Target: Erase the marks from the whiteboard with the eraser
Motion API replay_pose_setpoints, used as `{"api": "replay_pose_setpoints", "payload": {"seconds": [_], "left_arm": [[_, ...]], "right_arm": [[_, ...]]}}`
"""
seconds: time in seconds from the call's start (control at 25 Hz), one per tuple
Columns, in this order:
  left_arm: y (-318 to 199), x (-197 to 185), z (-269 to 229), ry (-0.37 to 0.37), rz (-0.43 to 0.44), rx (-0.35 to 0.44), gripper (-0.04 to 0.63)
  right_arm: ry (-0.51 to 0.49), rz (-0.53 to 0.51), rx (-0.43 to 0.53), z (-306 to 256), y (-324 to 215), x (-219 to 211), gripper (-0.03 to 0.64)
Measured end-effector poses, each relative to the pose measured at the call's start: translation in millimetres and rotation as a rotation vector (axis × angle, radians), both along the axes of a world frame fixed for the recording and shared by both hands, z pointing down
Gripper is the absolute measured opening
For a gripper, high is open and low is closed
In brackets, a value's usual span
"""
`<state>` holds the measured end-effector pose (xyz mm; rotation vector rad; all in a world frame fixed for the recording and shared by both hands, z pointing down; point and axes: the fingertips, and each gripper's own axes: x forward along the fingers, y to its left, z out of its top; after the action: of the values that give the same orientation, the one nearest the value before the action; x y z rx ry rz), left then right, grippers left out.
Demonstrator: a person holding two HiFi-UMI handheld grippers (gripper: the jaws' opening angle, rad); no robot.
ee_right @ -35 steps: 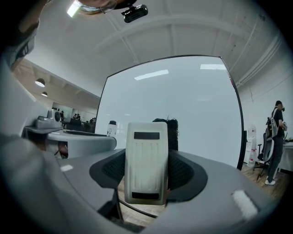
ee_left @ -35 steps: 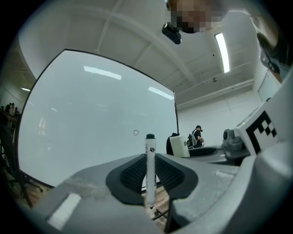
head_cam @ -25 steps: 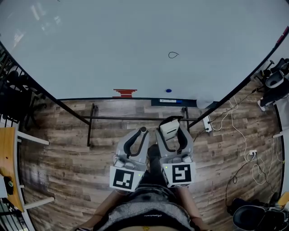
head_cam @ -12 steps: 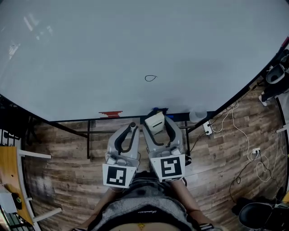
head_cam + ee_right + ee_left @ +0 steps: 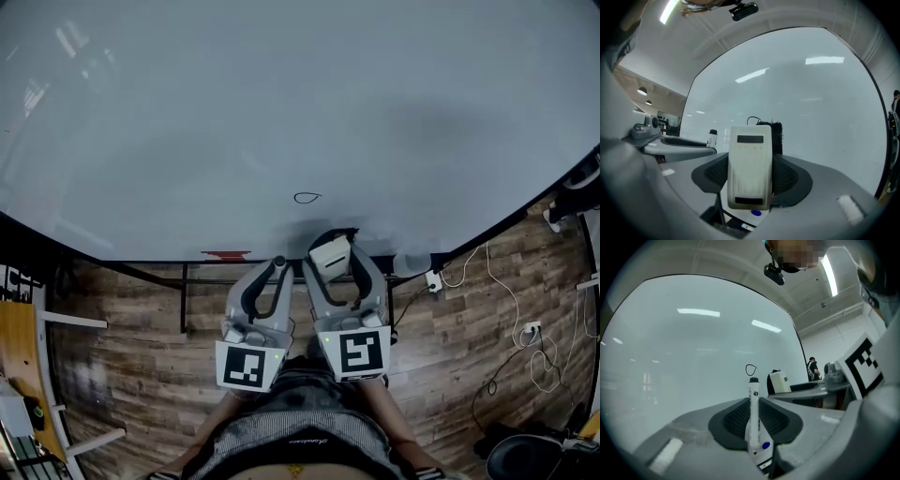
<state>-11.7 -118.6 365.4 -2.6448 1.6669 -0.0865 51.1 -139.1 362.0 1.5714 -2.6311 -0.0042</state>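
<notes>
White eraser: clamped between the right gripper's jaws, at the board's lower edge (contact unclear).
Marker: pinched upright in the left gripper's closed jaws.
Black loop mark: just above the eraser, on the whiteboard.
Floor: wood planks, cables at right.

Glossy, smooth whiteboard catches bright reflections; eraser shows a matt white plastic shell over dark fuzzy felt; floor of grained wood planks.
</notes>
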Motion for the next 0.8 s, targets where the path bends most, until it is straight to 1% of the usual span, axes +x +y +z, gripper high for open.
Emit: {"api": "replay_pose_setpoints", "payload": {"seconds": [0.32, 0.48, 0.56, 0.68, 0.8], "left_arm": [[-25, 9, -8, 0.017, -0.016, 0.021, 0.071], [-31, 15, -8, 0.052, -0.013, 0.032, 0.071], [-36, 17, -7, 0.058, -0.012, 0.033, 0.071], [-41, 16, -9, 0.063, 0.002, 0.039, 0.071], [-46, 12, -13, 0.066, 0.025, 0.051, 0.071]], "right_arm": [[-0.012, -0.003, 0.057, -21, -21, 17, 0.258], [0.003, -0.024, 0.089, -30, -23, 24, 0.258], [-0.001, -0.028, 0.096, -33, -28, 27, 0.258], [-0.023, -0.018, 0.123, -46, -34, 28, 0.258], [-0.017, -0.017, 0.146, -57, -37, 21, 0.258]]}}
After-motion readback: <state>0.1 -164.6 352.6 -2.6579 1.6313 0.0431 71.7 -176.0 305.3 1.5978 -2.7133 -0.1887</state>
